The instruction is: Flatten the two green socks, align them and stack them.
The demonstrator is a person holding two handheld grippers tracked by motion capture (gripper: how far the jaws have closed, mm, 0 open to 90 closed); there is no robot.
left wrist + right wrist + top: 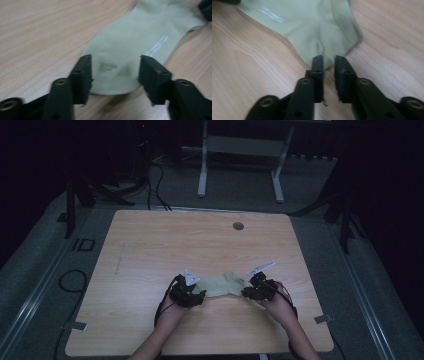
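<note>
Sock: a pale green sock [220,284] lies flat on the near half of your tabletop [150,245], stretched between your two claws; a faint white mark [157,45] runs along its side.

Toe end: in your left gripper view the rounded end of the sock sits between the jaws, which stand wide apart on either side of it without pressing it.

Left claw: your left claw [192,296] is spread wide and has hold of nothing, its tips just at the sock's left edge.

Cuff end: in your right gripper view the ribbed cuff [344,22] angles away to the right, and a corner of the fabric points toward the narrow gap between the jaws.

Right claw: your right claw [248,292] is nearly closed, with a slim gap left; whether it has the corner pinched cannot be told.

Tabletop: light wood grain, with a small round grey cap [238,226] far beyond the sock, well apart from it.

Surroundings: dark grey floor [30,265] around the tabletop, black cables [157,182] trailing at the far left, and a white frame's legs [202,175] standing beyond the far edge.
</note>
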